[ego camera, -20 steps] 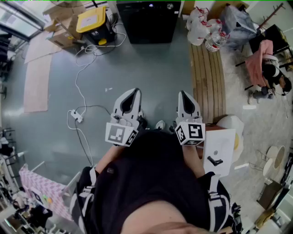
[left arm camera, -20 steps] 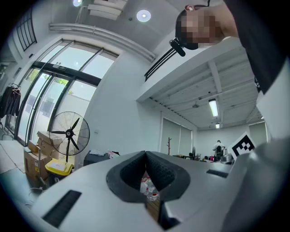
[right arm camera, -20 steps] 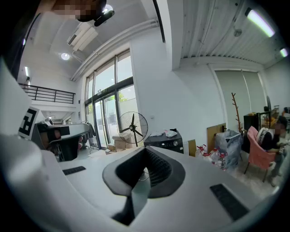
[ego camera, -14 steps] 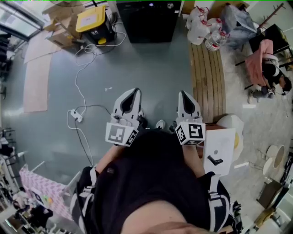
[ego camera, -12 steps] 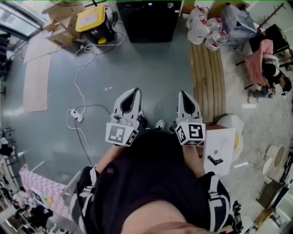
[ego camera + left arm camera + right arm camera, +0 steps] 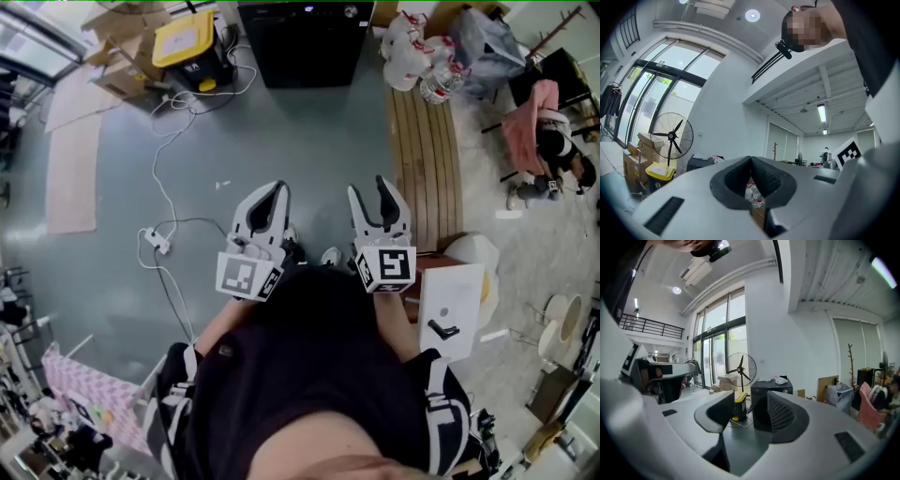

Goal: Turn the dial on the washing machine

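A black box-shaped machine [image 6: 302,42] stands at the far side of the grey floor; it also shows between the right jaws as the black machine [image 6: 772,386]. No dial can be made out on it. Both grippers are held at waist height, well short of the machine. My left gripper [image 6: 272,190] is shut, its dark pads meeting at the tip with nothing between them, as the left gripper [image 6: 750,161] shows in its own view. My right gripper [image 6: 370,192] is open with spread, empty jaws, and the right gripper [image 6: 751,411] points at the machine.
A yellow-lidded bin [image 6: 187,42] and cardboard boxes sit left of the machine. A white cable and power strip [image 6: 155,239] lie on the floor. A wooden bench [image 6: 427,159] runs along the right, with water bottles [image 6: 412,56] at its far end. A white box [image 6: 450,309] stands by my right side.
The right gripper's jaws have gone from shut to open and it has shifted slightly left. The left gripper has stayed as it was.
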Available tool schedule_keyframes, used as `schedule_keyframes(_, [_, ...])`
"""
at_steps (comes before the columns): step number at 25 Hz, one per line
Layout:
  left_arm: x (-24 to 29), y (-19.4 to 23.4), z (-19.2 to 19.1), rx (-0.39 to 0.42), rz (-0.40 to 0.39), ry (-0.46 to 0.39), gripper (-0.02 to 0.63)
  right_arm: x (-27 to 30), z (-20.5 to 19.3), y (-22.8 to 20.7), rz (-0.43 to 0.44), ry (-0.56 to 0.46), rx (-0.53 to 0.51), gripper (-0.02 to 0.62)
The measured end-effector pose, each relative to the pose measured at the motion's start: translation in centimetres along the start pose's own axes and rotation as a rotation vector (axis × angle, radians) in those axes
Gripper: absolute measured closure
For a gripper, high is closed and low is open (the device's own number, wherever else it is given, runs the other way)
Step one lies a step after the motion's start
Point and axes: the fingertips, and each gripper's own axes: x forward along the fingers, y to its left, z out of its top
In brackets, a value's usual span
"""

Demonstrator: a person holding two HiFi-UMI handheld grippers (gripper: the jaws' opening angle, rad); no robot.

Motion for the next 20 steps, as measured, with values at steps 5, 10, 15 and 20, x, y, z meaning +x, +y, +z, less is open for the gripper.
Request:
schedule_keyframes(5, [0.5, 4.5, 0.6, -0.012, -0.011, -0.004, 0.586, 3.5, -0.6, 2.4, -0.015, 0.013, 0.013, 0.36])
schedule_keyframes(10, [1.2, 9.2, 0.0, -0.041, -0.048, 0.002, 0.586, 7.7, -0.8, 4.6, -0.032, 0.01, 0.035, 0.367])
schedule_keyframes(15, [3.2, 12.7, -0.5, -0.055, -0.077, 0.013, 0.586, 11.7, -0.5, 4.8, -0.067, 0.009, 0.042, 0.375])
schedule_keyframes(20, [6.2, 15.7, -1.2, -0.063, -0.068, 0.032, 0.586, 16.2, -0.5, 3.7, -0.064, 0.021, 0.048, 0.375])
